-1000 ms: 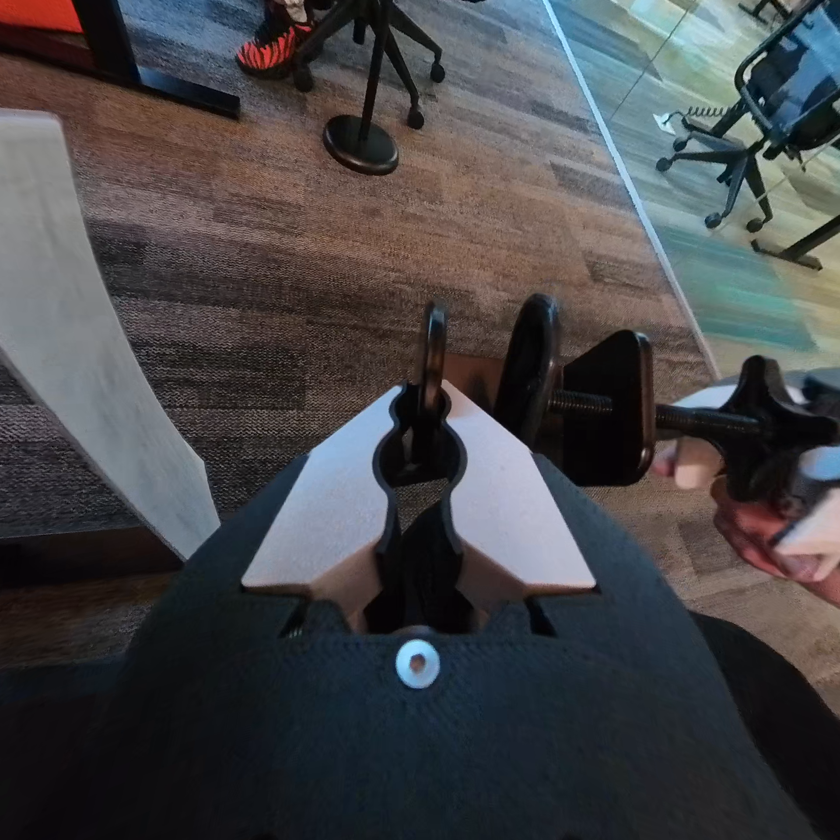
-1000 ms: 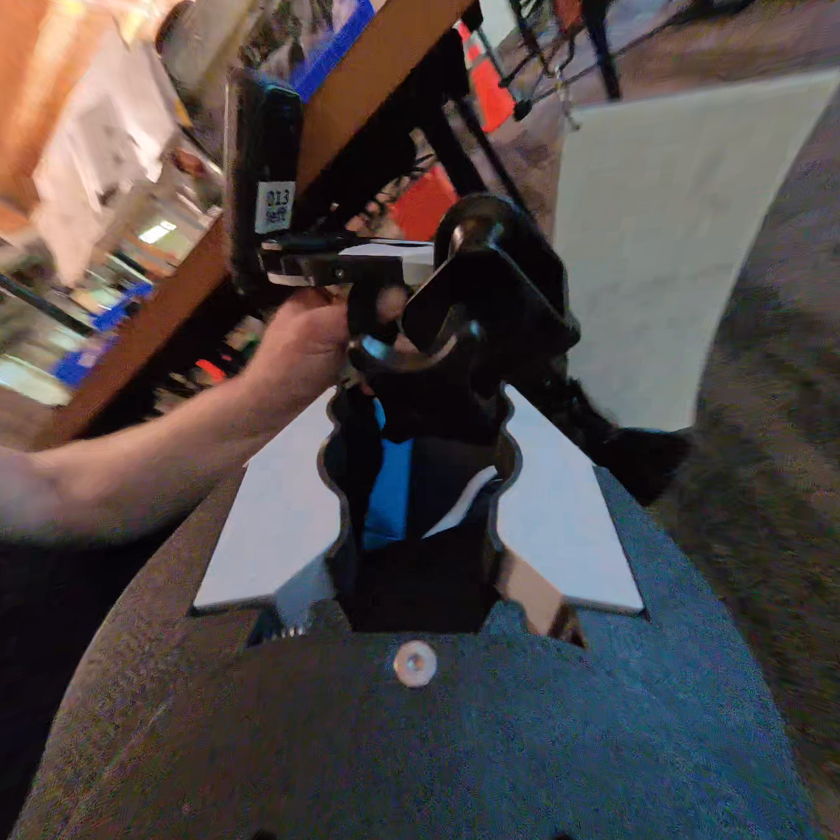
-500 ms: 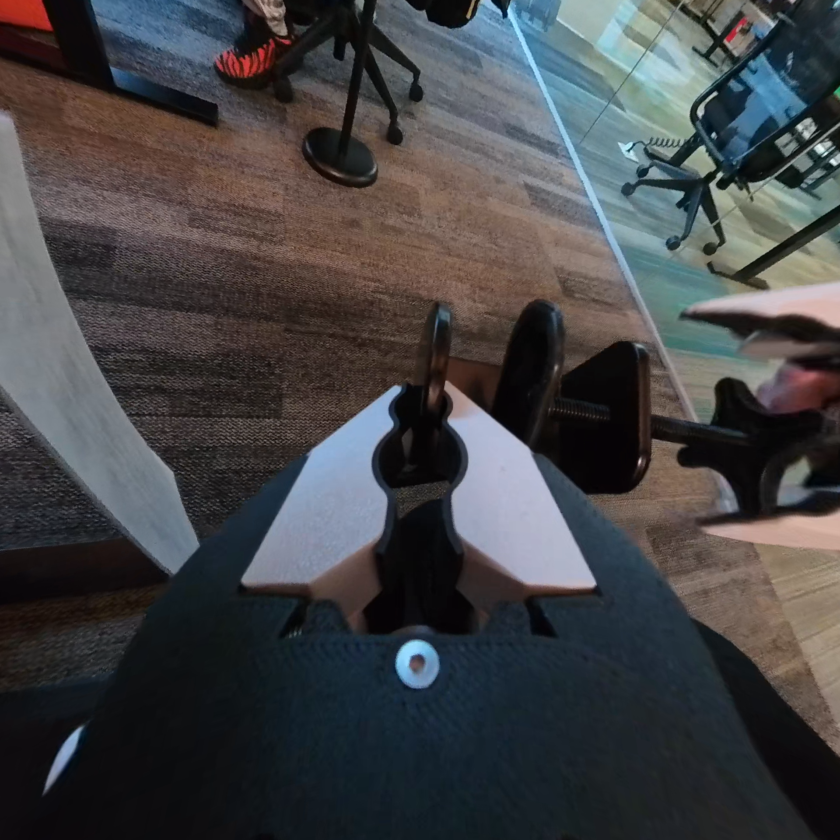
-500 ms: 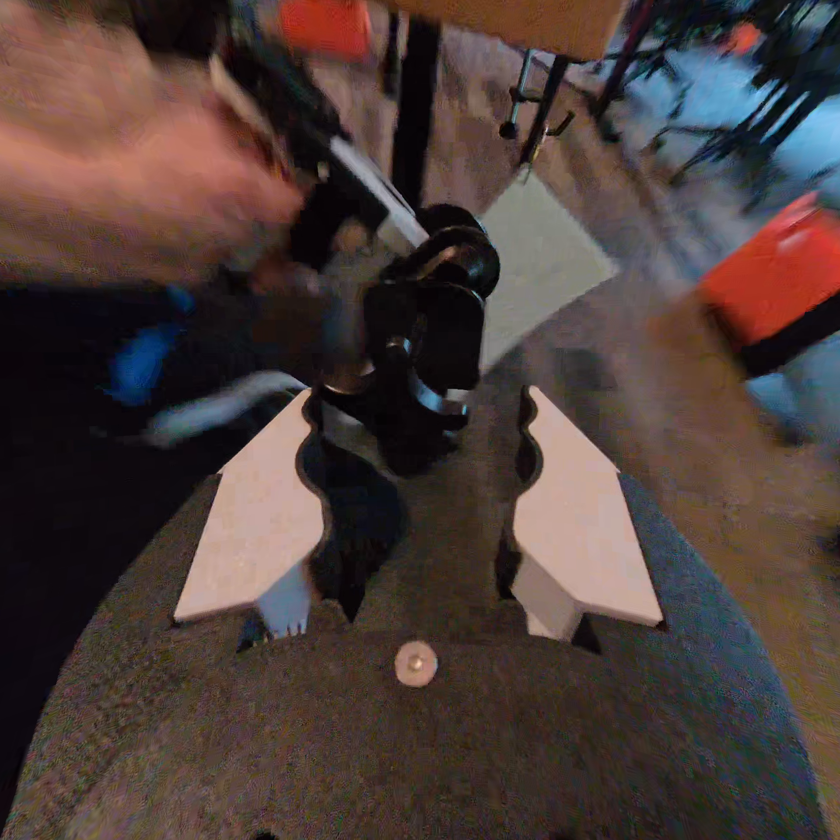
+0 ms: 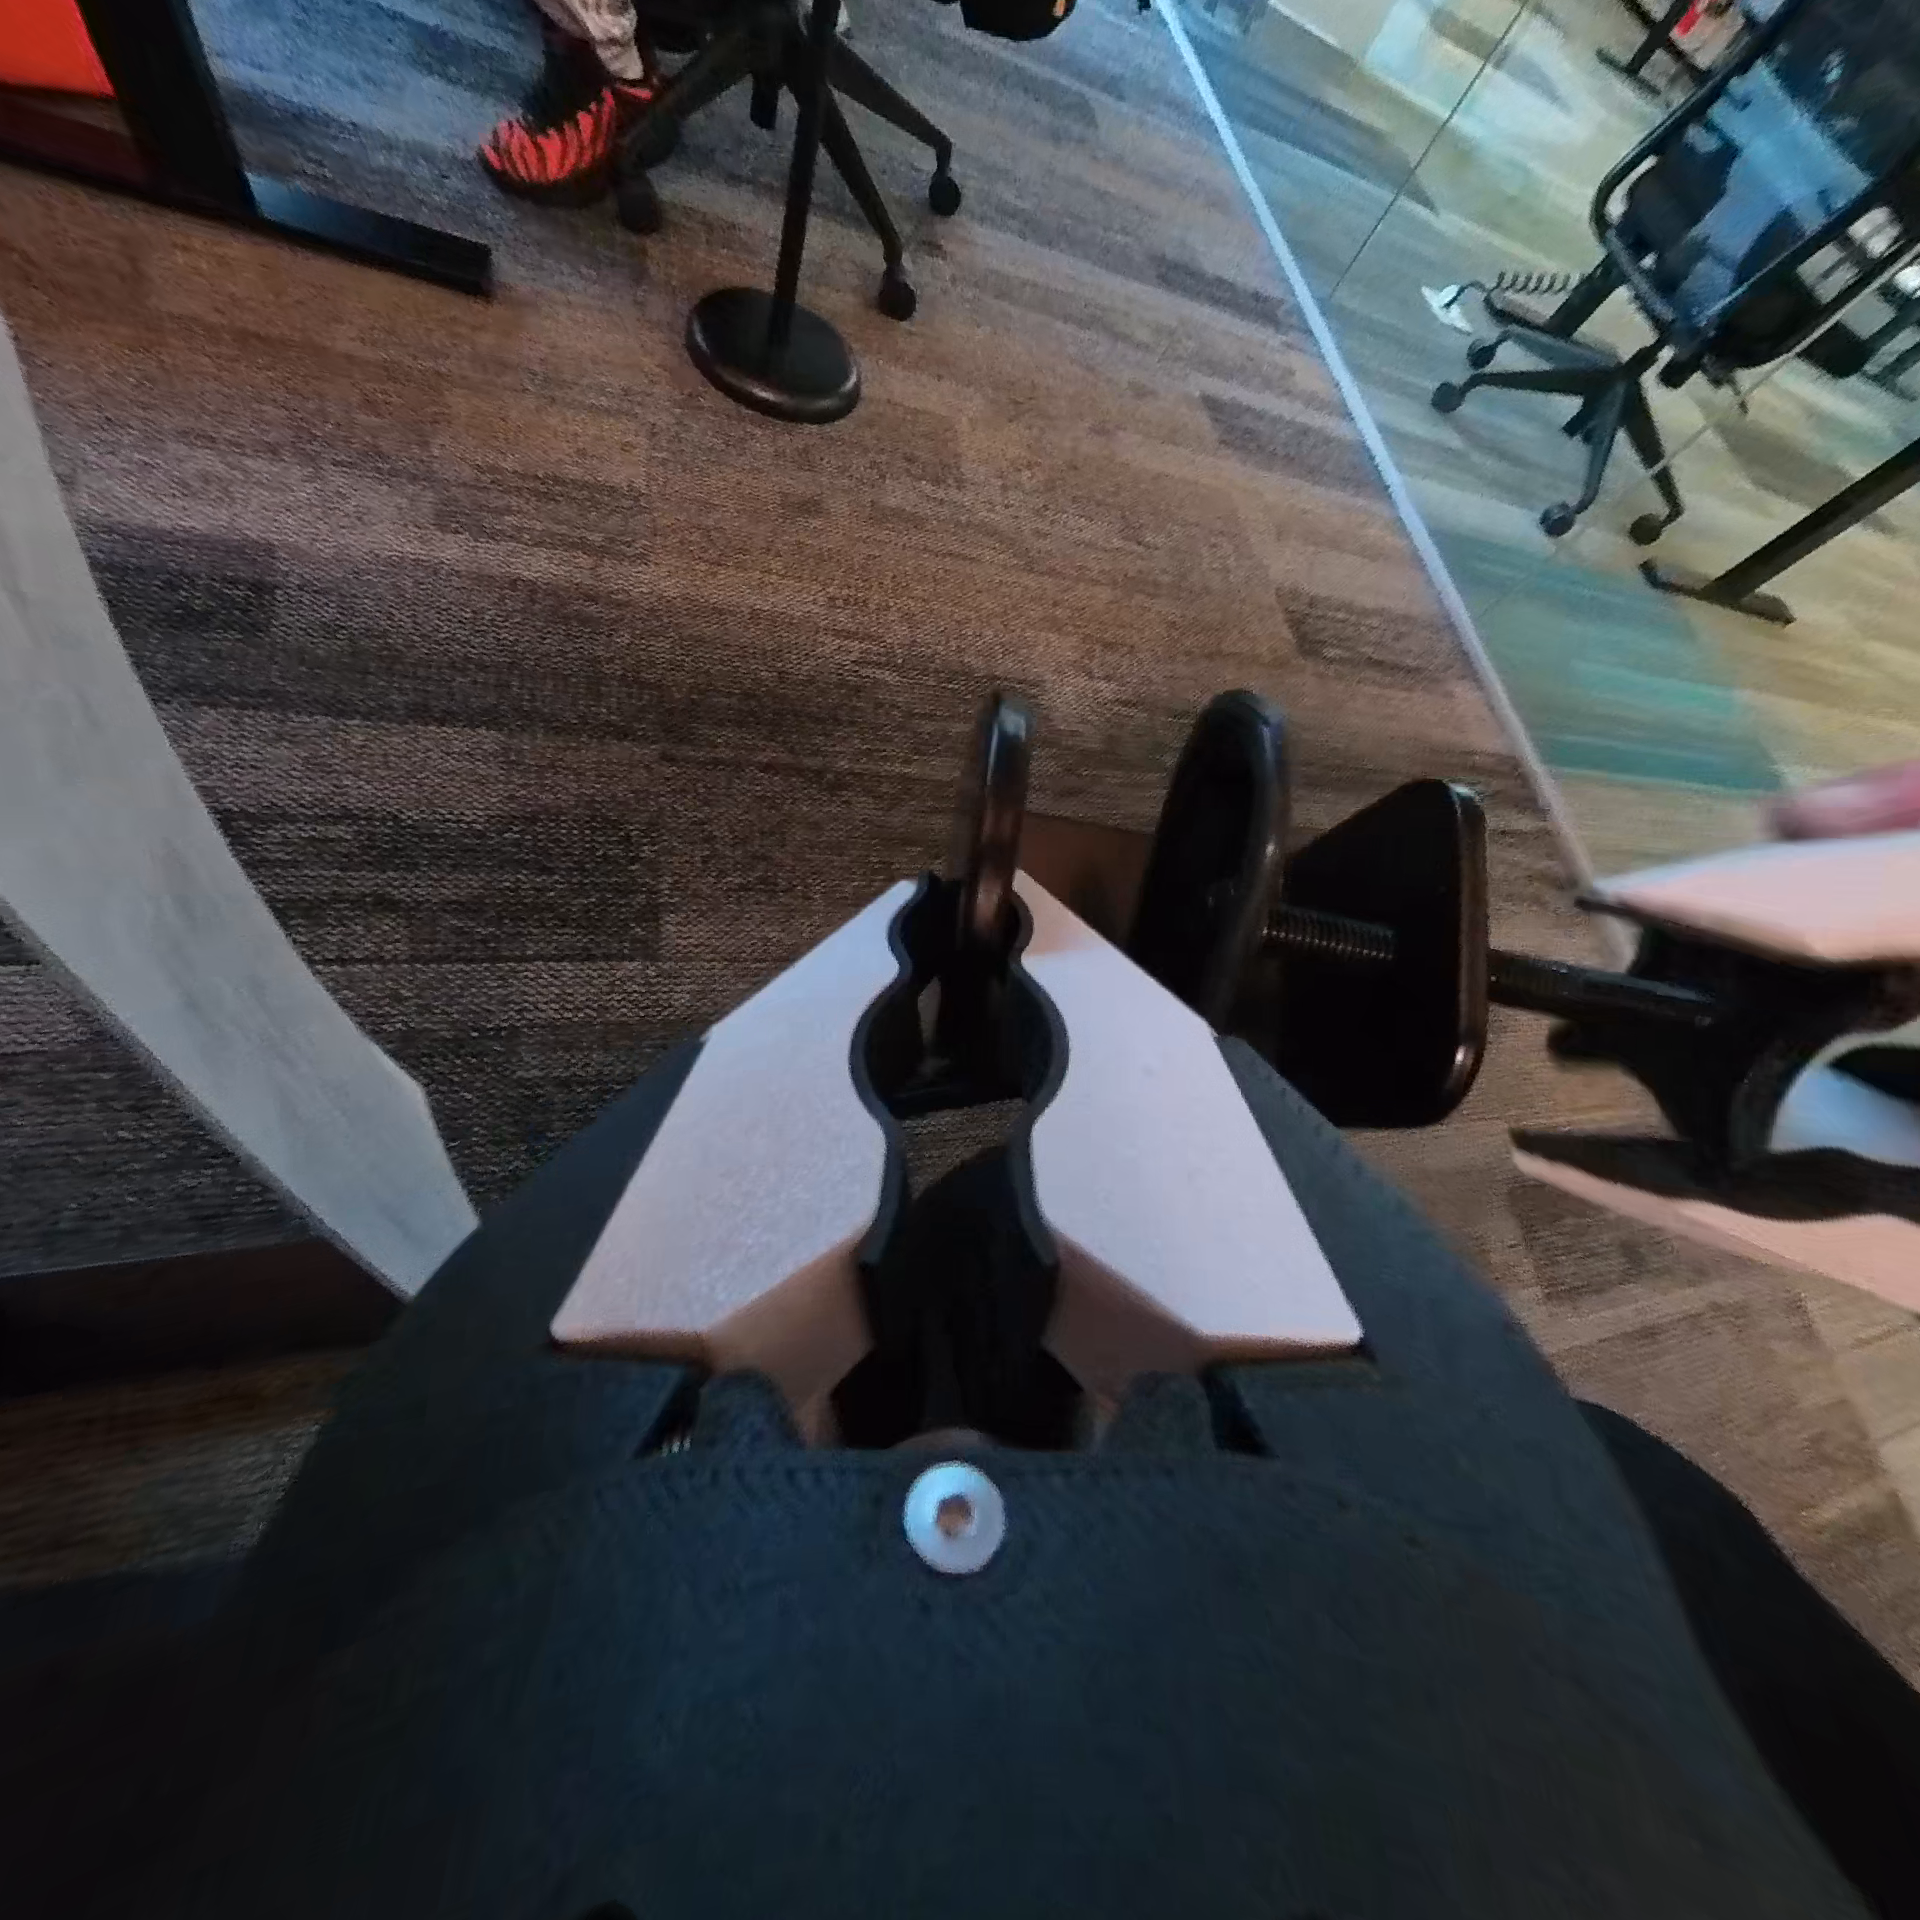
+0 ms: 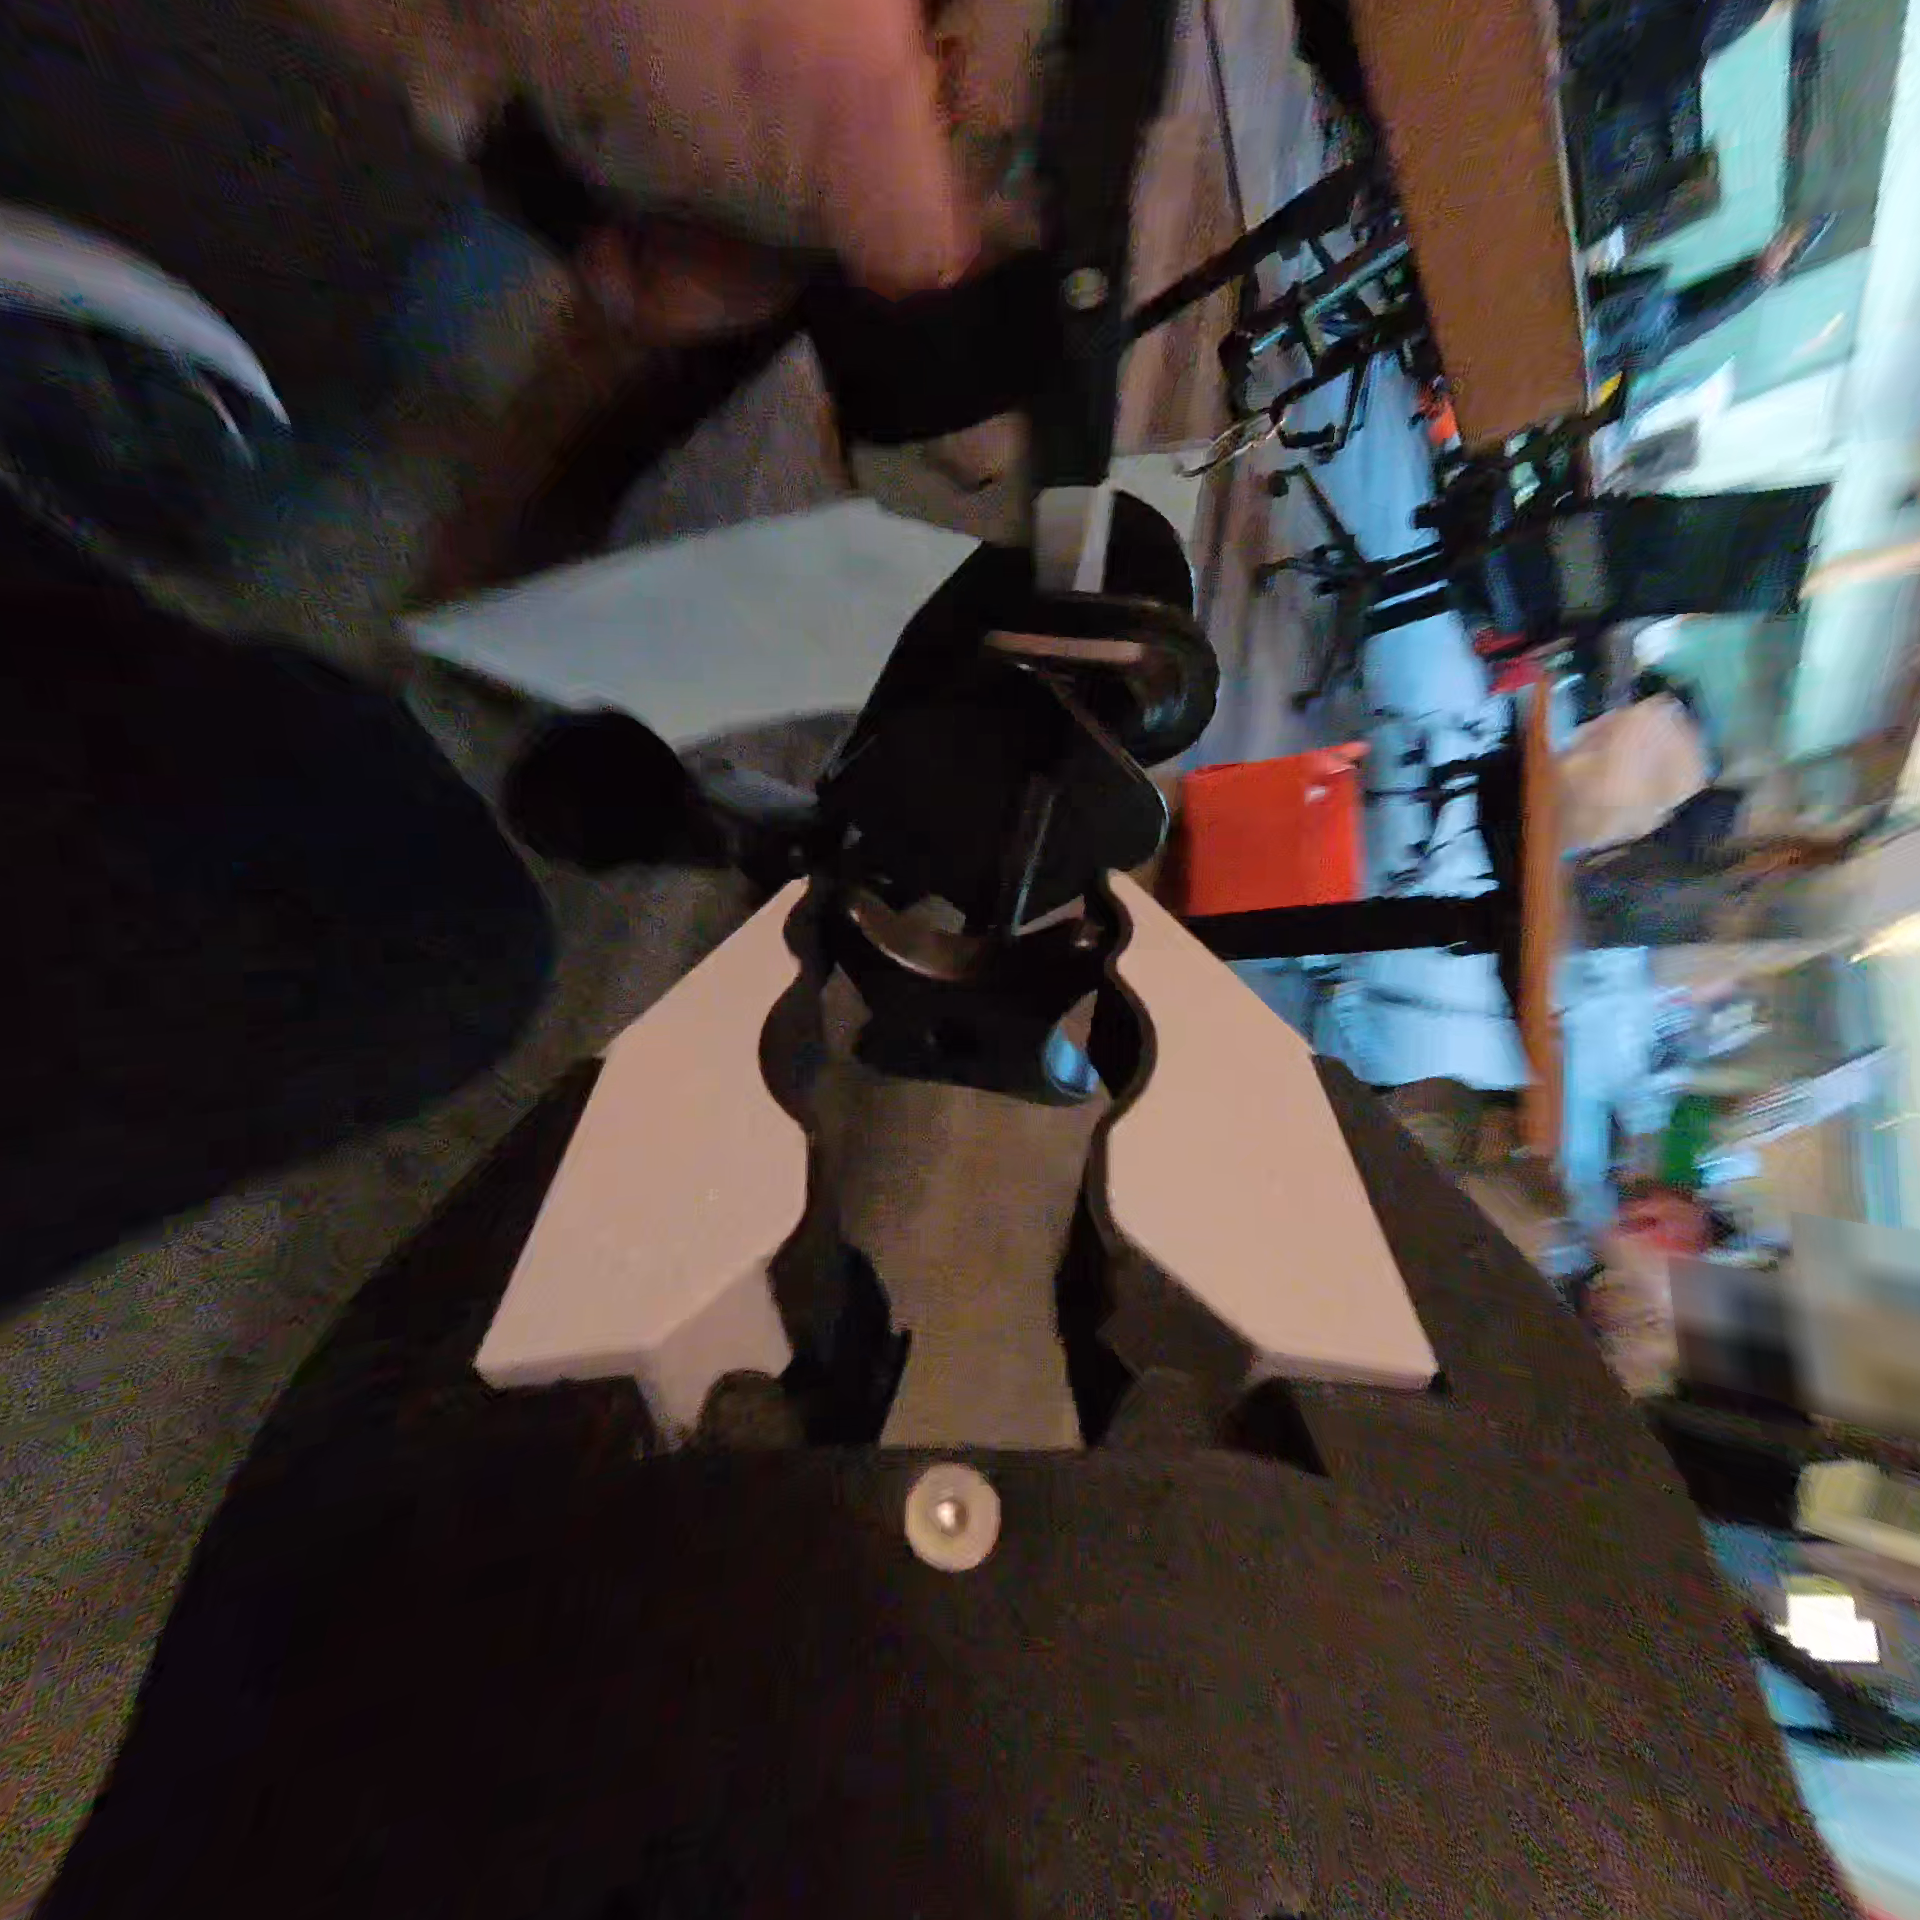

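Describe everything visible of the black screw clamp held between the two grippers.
The black screw clamp looks like metal or hard plastic: a thin plate, a round pad, a threaded rod through a triangular block, and a lobed knob. The left gripper is shut on the plate; the right gripper's white fingers flank the knob. It hangs above the carpet.

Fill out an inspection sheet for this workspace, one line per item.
Surface: brown-grey carpet; no table top in use.
Job's things: black screw clamp held in the air, its knob at the right gripper.
Clutter: white panel at left.
Grippers: left gripper shut on the clamp's thin black plate; right gripper closed around the knob.
Cables: nothing seen on the carpet nearby.
Surroundings: round stand base, office chair, red box, a shoe.
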### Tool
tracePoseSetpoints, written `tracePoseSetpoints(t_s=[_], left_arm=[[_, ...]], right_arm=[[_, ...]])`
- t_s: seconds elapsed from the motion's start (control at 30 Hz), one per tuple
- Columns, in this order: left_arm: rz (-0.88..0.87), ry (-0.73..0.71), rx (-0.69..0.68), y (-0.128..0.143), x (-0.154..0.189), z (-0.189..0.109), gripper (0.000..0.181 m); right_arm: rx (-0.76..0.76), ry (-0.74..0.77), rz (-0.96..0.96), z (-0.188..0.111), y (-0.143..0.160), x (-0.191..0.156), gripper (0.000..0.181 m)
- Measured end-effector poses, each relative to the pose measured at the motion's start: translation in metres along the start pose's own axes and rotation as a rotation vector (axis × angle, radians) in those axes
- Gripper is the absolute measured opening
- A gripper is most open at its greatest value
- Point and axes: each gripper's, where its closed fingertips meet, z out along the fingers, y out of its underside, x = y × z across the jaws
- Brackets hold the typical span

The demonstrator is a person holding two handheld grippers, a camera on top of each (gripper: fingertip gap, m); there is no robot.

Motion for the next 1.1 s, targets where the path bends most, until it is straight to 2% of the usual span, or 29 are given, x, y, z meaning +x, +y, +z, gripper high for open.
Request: tracePoseSetpoints(t_s=[0.03, 0.1, 0.13, 0.17, 0.23, 0.33, 0.37, 0.43, 0.47, 0.53, 0.57, 0.63, 0.7, 0.8, 0.87, 0.93, 1.1], left_arm=[[0.007, -0.011, -0.003, 0.000, -0.003, 0.000, 0.009], [-0.003, -0.006, 0.009, -0.002, -0.003, -0.001, 0.008], [0.026, -0.028, 0.009, -0.004, -0.002, -0.002, 0.007], [0.023, -0.019, 0.016, -0.006, -0.001, -0.002, 0.008], [0.005, 0.002, 0.038, -0.010, 0.001, -0.004, 0.008], [0.030, 0.018, 0.061, -0.015, 0.005, -0.004, 0.007], [0.044, 0.034, 0.074, -0.017, 0.009, -0.004, 0.008], [0.105, 0.052, 0.084, -0.021, 0.019, -0.004, 0.009], [0.130, 0.063, 0.086, -0.023, 0.025, -0.004, 0.009], [0.189, 0.095, 0.097, -0.029, 0.037, -0.006, 0.009], [0.216, 0.111, 0.098, -0.032, 0.042, -0.008, 0.009], [0.276, 0.160, 0.110, -0.039, 0.054, -0.014, 0.009], [0.327, 0.220, 0.117, -0.047, 0.067, -0.022, 0.008], [0.439, 0.346, 0.086, -0.055, 0.094, -0.031, 0.007], [0.531, 0.428, 0.054, -0.057, 0.116, -0.039, 0.007], [0.602, 0.479, 0.023, -0.058, 0.136, -0.044, 0.007], [0.680, 0.553, -0.037, -0.060, 0.166, -0.048, 0.006]], right_arm=[[-0.014, 0.017, -0.118, 0.002, -0.001, -0.002, 0.048], [-0.003, -0.034, -0.035, -0.001, 0.005, 0.000, 0.050], [0.022, -0.037, 0.089, -0.007, 0.007, 0.006, 0.071], [0.084, -0.047, 0.282, -0.016, 0.004, 0.014, 0.095], [0.269, -0.153, 0.774, -0.039, -0.001, 0.021, 0.085], [0.550, -0.354, 1.569, -0.048, 0.014, 0.020, 0.072], [0.668, -0.465, 1.769, -0.049, 0.015, 0.018, 0.072], [0.806, -0.628, 1.942, -0.046, 0.016, 0.011, 0.075], [0.855, -0.673, 1.952, -0.046, 0.018, 0.010, 0.074], [0.905, -0.642, 1.884, -0.044, 0.031, 0.014, 0.065], [0.918, -0.626, 1.798, -0.047, 0.036, 0.019, 0.052], [0.806, -0.513, 1.557, -0.046, 0.048, 0.027, 0.049], [0.708, -0.469, 1.342, -0.045, 0.053, 0.039, 0.051], [0.647, -0.505, 1.094, -0.046, 0.030, 0.056, 0.056], [0.691, -0.524, 1.073, -0.047, 0.015, 0.075, 0.048], [0.728, -0.611, 1.045, -0.051, 0.000, 0.080, 0.044], [0.745, -0.641, 0.897, -0.058, -0.026, 0.066, 0.013]])
